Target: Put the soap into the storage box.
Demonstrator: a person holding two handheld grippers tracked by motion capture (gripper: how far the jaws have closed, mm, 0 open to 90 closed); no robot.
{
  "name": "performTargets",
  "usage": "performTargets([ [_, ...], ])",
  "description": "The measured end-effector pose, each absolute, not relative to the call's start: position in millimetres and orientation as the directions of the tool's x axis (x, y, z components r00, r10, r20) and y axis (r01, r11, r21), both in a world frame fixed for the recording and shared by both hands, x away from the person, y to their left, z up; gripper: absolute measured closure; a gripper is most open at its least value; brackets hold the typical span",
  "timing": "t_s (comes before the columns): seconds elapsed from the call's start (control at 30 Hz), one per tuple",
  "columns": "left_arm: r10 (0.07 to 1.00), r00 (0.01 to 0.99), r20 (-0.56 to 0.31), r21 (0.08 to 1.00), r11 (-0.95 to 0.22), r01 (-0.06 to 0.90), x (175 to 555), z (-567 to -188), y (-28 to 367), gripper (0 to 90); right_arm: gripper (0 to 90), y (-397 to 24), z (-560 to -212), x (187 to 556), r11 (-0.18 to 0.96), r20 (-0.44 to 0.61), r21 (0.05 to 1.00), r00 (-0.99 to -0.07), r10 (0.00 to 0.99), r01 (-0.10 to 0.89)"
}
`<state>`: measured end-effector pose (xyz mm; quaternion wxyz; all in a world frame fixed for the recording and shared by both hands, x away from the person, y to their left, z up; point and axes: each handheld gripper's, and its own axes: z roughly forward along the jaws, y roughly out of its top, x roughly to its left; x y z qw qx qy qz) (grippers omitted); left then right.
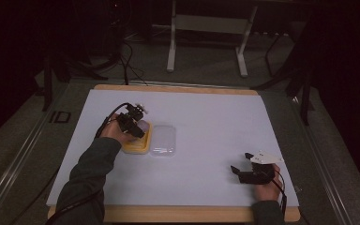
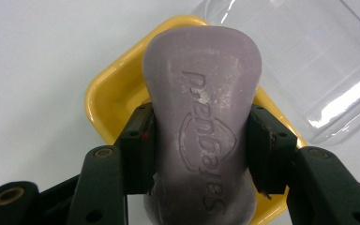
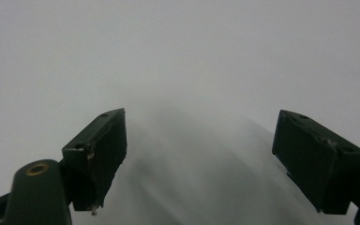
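A lilac bar of soap [image 2: 201, 122] with a stamped brand mark is clamped between the two pads of my left gripper [image 2: 200, 150], just over a yellow soap dish [image 2: 108, 101]. In the high view the left gripper [image 1: 133, 125] hangs over the yellow dish [image 1: 135, 149] at the table's left, with the pale soap [image 1: 143, 125] at its tip. A clear plastic lid [image 1: 163, 139] lies flat right beside the dish, also the clear lid [image 2: 309, 70]. My right gripper [image 1: 243, 164] rests low at the front right, its jaws wide apart over bare white surface [image 3: 197, 154].
A white sheet [image 1: 206, 117] covers the wooden table [image 1: 178, 214]. Behind the table stand a metal frame [image 1: 206, 28] and dark cables on the floor [image 1: 122, 56]. The person's left sleeve [image 1: 86, 178] reaches in from the bottom left.
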<state>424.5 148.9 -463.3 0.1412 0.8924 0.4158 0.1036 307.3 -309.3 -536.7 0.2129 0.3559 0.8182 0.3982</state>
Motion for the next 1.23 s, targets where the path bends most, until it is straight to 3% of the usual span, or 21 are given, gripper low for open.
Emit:
performTargets([
  [0.57,0.802,0.596,0.030,0.305,-0.575,0.759,428.3,-478.6,147.3,49.3,17.7,-309.2,-536.7,307.3,0.432,-0.068,0.802,-0.657,0.751,0.412],
  [0.67,0.806,0.592,0.031,0.297,-0.573,0.764,428.1,-478.2,148.5,42.9,17.7,-309.2,-536.7,307.2,0.433,-0.068,0.802,-0.657,0.751,0.411],
  [0.8,0.817,0.575,0.030,0.339,-0.550,0.764,426.4,-470.0,153.1,35.4,17.7,-309.1,-536.7,307.2,0.433,-0.069,0.802,-0.657,0.751,0.411],
  [1.23,0.771,0.631,0.085,0.482,-0.586,0.651,398.0,-447.8,141.9,33.8,17.4,-308.2,-537.0,308.2,0.441,-0.069,0.794,-0.658,0.750,0.419],
])
